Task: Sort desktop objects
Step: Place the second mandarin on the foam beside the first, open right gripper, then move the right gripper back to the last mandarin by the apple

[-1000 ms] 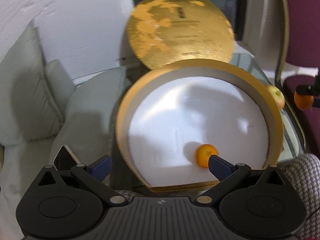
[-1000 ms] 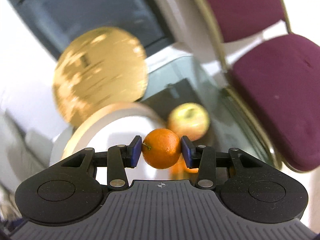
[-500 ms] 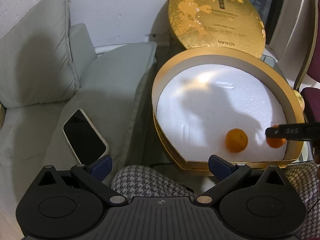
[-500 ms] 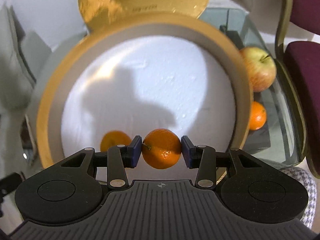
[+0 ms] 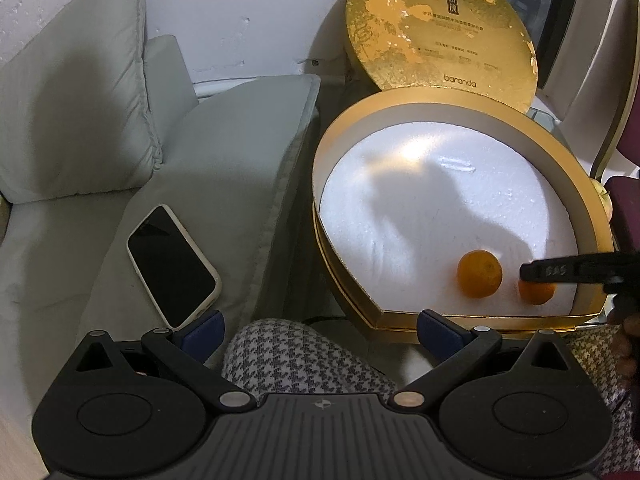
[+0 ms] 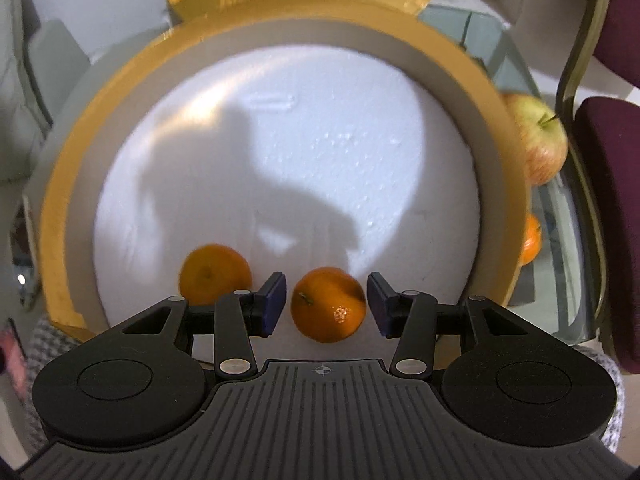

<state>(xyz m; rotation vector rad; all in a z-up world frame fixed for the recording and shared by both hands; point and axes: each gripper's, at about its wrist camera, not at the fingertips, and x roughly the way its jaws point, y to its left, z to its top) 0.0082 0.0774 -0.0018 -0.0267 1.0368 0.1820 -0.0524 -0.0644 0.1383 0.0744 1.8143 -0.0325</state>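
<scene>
Glass tabletop [image 6: 560, 280] w/ a pale sofa to one side and a maroon chair [image 6: 612, 208] at the other; a round gold box [image 6: 68, 184] w/ white foam floor sits on it, its gold lid [image 5: 440, 28] propped upright behind.

Right tool [image 6: 326, 306]: half a sec ago its pads were clamped on a mandarin; now they stand apart w/ a clear gap each side, and the mandarin [image 6: 328, 305] sits free on the foam near the box's front rim, touching neither pad. So that fruit counts as delivered. The first mandarin [image 6: 215, 274] lies just beside it, to its left, apart. Left view confirms both fruit on the foam, w/ the right tool's finger over the nearer-rim one.

Outward: an apple [image 6: 540, 140] and another orange [image 6: 531, 240] lie on the tabletop outside the box's right wall, prob. next to go.

Left tool [image 5: 320, 334] spread wide, empty, hovering over a houndstooth-clad knee [image 5: 296, 356]. Phone [image 5: 173, 266] on the sofa cushion.
</scene>
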